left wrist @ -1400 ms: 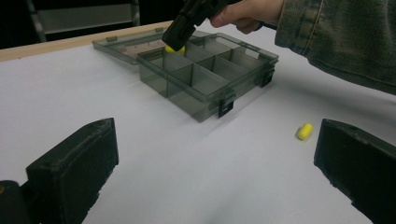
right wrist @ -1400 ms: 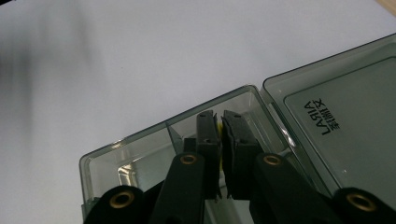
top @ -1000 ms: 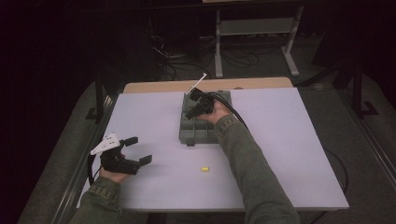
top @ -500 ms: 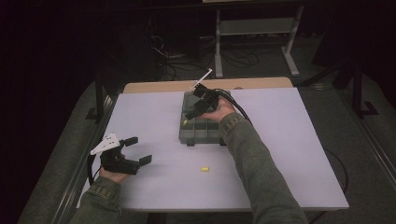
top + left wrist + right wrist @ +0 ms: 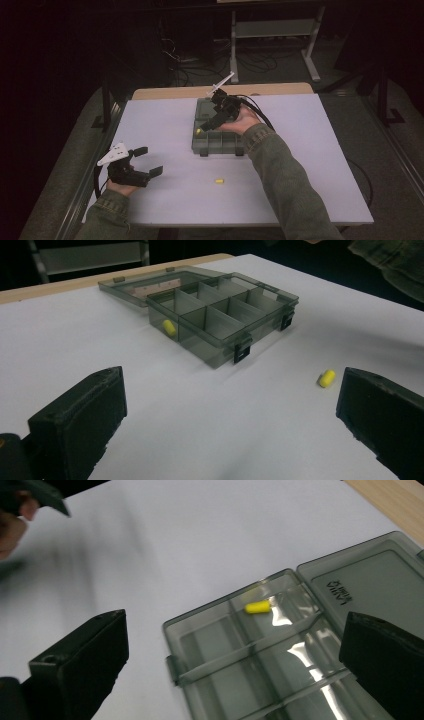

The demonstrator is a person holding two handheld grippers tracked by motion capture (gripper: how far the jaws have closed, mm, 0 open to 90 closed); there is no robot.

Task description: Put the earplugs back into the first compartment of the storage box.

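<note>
While the right gripper [image 5: 212,120] hovers wide open and empty above the open compartment box [image 5: 218,143], one yellow earplug [image 5: 258,607] lies in its corner cell. The left gripper [image 5: 142,161], jaws spread, holding nothing, rests near the table's [image 5: 310,165] left edge, another earplug [image 5: 218,180] on bare tabletop between.

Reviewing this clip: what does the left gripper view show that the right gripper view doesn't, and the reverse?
Left gripper view alone: a loose yellow capsule lying on the white table in front of the box, the box's two black latches, and a green sleeve at the top right.

Right gripper view alone: embossed lettering on the opened lid, and the other hand at the top left.

Both: the open compartment box, one yellow capsule inside a compartment, and wide-apart black jaws.
</note>
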